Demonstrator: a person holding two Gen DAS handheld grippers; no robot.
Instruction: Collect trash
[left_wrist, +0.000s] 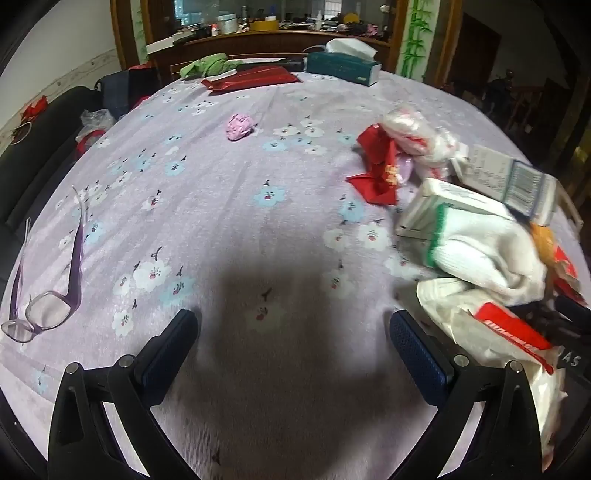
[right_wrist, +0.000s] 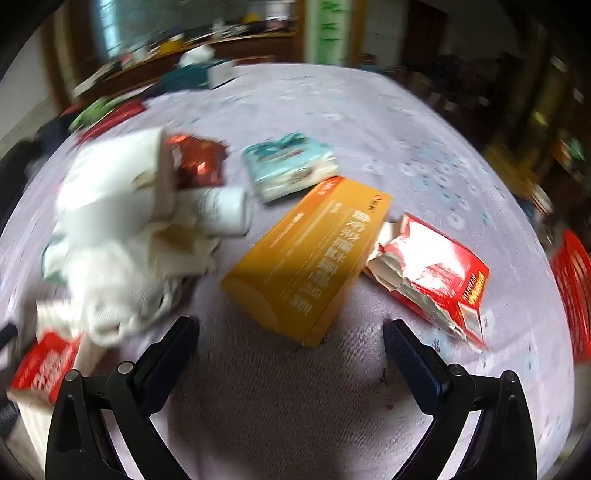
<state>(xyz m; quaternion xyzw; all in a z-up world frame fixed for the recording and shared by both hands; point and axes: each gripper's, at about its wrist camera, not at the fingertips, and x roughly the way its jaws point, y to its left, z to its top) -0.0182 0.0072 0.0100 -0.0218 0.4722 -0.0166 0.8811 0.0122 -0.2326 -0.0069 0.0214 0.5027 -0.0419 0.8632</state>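
Soft daylight, fisheye-bent edges, heavy motion blur (right wrist view), dark shadow between jaws.

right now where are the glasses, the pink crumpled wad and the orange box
glasses (left_wrist: 48, 317), left wrist view, on the near lens frame
pink crumpled wad (left_wrist: 240, 126), left wrist view, on the middle of the wad
orange box (right_wrist: 310, 258), right wrist view, on its printed top face
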